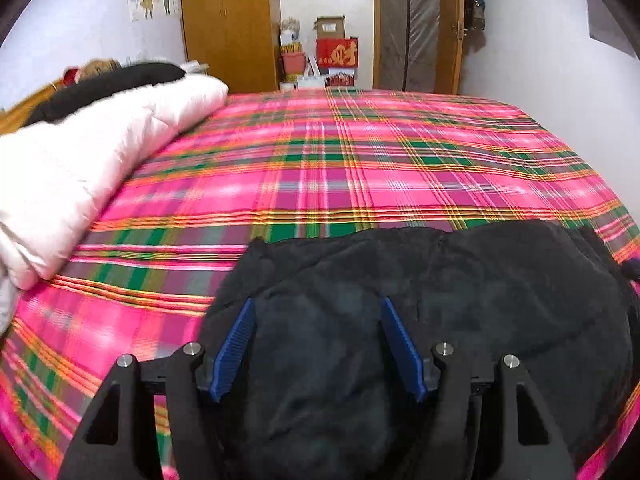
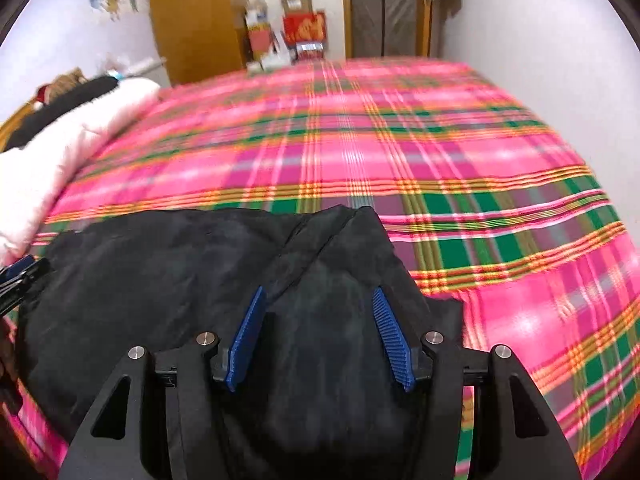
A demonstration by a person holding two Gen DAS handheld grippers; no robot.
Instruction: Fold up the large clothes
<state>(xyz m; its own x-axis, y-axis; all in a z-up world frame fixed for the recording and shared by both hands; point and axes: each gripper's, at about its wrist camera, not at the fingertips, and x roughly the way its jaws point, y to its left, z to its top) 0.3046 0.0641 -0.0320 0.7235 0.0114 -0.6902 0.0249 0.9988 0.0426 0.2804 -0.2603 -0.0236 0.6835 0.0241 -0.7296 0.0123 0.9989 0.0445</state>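
Left tongs (image 1: 316, 306): blue ribbed pads spread wide, with the black garment (image 1: 440, 320) bulging up between them. The pads flank the cloth; whether they press on it cannot be told, and no pinch is visible.

Right tongs (image 2: 320, 294): pads likewise spread apart, straddling a raised fold of the same garment (image 2: 180, 272). No clamp is evident here either.

Garment: dark, soft, bulky, lying on the near part of the bed (image 1: 360, 168), bunched into a rounded heap with a diagonal crease visible in the right wrist view. Its far edge ends roughly across the middle of the bed. In the right wrist view the left tongs (image 2: 18, 268) show at the garment's left edge.

Bed: covered with a pink, green and orange plaid sheet.

A pale pink quilted coat (image 1: 100, 160) lies along the left side of the bed, apart from the black garment, with another dark item (image 1: 108, 84) behind it.

Background: wooden wardrobe (image 1: 228, 24), stacked boxes (image 1: 332, 44), door (image 1: 416, 24).
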